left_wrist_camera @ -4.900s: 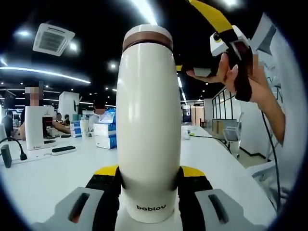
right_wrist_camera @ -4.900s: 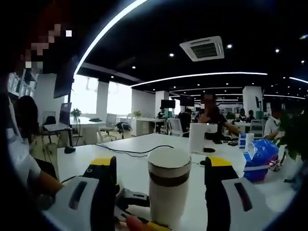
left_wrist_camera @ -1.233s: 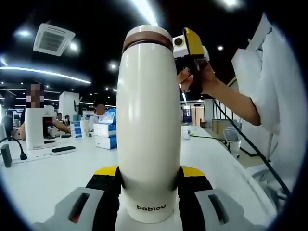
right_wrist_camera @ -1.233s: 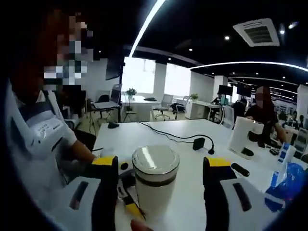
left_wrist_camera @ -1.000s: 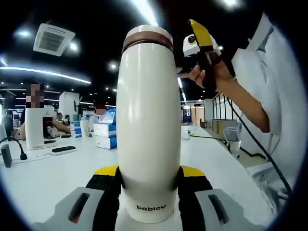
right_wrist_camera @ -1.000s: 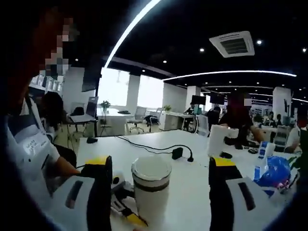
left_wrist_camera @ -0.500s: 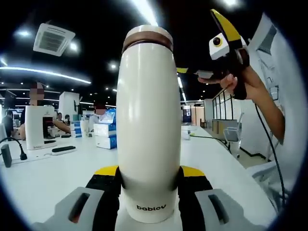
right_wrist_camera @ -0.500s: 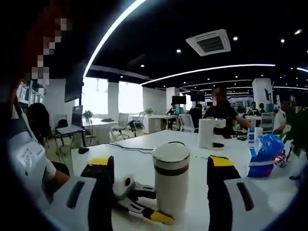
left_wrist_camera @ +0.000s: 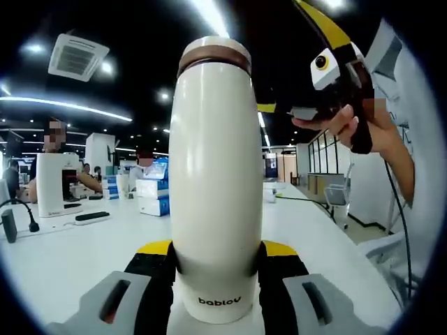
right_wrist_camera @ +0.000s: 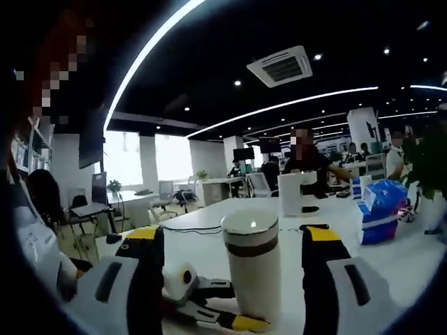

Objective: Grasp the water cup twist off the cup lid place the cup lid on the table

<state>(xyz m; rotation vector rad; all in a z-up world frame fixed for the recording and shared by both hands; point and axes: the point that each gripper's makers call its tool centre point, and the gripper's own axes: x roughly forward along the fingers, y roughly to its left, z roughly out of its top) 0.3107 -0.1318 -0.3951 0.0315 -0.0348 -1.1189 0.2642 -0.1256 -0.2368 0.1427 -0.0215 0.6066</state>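
Under office ceiling lights, on a white bench (left_wrist_camera: 63,258), the left hand-held gripper (left_wrist_camera: 216,269) pinches the upright water cup (left_wrist_camera: 216,181) low, while the right hand-held gripper (right_wrist_camera: 234,279), jaws spread, straddles the brown-banded cup lid (right_wrist_camera: 250,234) straight ahead, poised nearer to twist.

My left claw (left_wrist_camera: 215,262) is clamped around the water cup (left_wrist_camera: 216,181) base; my right claw (right_wrist_camera: 230,279) hangs wide, its jaws flanking the cup's top.
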